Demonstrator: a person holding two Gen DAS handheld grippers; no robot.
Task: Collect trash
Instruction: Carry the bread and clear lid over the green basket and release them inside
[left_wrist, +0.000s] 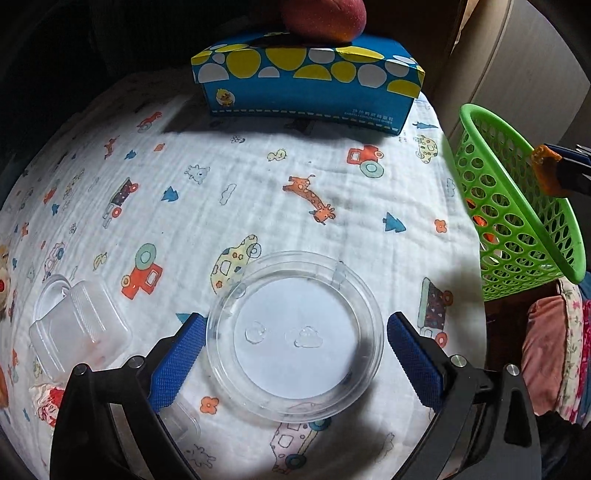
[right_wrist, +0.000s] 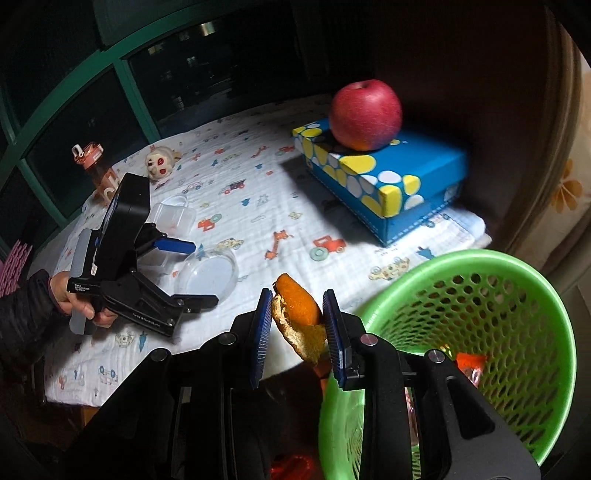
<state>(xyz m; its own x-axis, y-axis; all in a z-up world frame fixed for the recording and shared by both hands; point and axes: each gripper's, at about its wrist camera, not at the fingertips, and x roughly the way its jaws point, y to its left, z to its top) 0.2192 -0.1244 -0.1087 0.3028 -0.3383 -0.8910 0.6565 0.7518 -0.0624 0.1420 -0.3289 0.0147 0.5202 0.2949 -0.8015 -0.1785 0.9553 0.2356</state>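
The red apple (left_wrist: 323, 18) is being cut off by the top edge in the left wrist view. The small clear plastic box (left_wrist: 183, 421) is lying partly hidden behind the blue finger pad (left_wrist: 181, 363). Through the green perforated plastic basket (right_wrist: 517, 295), orange-red pieces (right_wrist: 469, 360) are showing, too hidden to identify. The small print on the blue dotted cardboard box (left_wrist: 306, 88) is staying unreadable.

On the left gripper (right_wrist: 201, 273), a white label reads "Data Acquisition System"; the blue box's (left_wrist: 306, 92) small print is illegible.
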